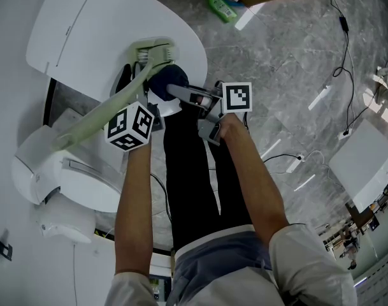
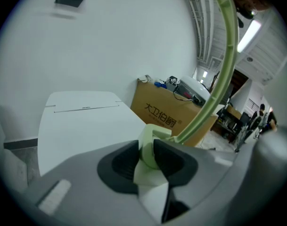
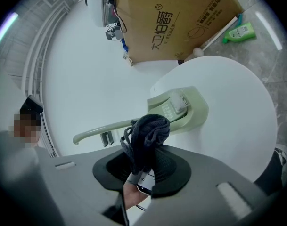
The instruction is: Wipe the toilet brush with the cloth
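One pale green plastic toilet brush is held up over a white rounded tabletop. Its flat rectangular head, with white bristles, is over the table's near edge, and its long curved handle slants back toward the person.

The left gripper has its jaws pressed together on a pale green piece of the brush, and the handle sweeps up and away from that piece. The right gripper is clamped on a bunched dark navy cloth, which bulges out past its jaw tips. In the head view the cloth sits just beside the handle, right under the brush head. In the right gripper view it overlaps the handle close to the head. Whether cloth and brush actually touch cannot be told.

Both of the person's forearms reach forward, with the marker cubes side by side above dark trousers.

Beyond the table, a brown cardboard box with printed characters stands against the white wall. A small green plastic bottle lies on the grey marble floor near it. Thin black cables trail across the floor to the right. A white moulded fixture sits low at the left.
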`<action>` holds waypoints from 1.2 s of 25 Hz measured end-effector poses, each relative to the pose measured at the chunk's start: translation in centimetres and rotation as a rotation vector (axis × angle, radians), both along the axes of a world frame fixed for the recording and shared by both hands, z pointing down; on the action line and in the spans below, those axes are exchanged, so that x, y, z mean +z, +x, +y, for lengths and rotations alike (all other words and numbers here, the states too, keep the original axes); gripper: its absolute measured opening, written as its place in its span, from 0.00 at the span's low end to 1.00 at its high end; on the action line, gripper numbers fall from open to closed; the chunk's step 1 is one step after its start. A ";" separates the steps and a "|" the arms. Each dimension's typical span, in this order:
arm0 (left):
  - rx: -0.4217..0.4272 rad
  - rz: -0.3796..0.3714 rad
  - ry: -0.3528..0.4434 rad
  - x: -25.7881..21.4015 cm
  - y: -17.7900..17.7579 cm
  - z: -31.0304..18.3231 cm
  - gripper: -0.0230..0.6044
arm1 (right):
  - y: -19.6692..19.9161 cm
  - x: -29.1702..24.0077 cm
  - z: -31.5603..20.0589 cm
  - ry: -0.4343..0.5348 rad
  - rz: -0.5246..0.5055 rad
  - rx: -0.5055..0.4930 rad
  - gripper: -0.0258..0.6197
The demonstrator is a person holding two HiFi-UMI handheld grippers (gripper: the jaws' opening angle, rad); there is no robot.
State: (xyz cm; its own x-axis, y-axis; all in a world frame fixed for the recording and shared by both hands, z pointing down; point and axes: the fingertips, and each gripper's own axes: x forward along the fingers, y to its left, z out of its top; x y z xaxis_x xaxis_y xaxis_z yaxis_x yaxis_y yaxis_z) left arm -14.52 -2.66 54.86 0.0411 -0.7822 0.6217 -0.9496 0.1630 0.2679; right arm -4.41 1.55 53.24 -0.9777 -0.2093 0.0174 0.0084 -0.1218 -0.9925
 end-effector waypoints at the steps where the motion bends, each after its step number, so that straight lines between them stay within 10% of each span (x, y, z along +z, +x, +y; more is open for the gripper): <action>1: 0.001 0.000 0.002 0.0 0.0 0.0 0.04 | 0.0 -0.1 -0.1 0.004 -0.005 0.001 0.17; 30: 0.014 -0.003 0.007 -0.2 0.3 -0.3 0.04 | 0.6 1.9 -2.1 -0.058 -0.040 0.094 0.18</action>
State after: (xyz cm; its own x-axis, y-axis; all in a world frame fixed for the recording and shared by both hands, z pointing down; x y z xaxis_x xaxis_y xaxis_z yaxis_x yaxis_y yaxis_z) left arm -14.20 -2.93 54.65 0.0505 -0.7858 0.6164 -0.9525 0.1477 0.2663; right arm -3.80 -0.59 55.15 -0.9538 -0.3003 -0.0067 0.0623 -0.1759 -0.9824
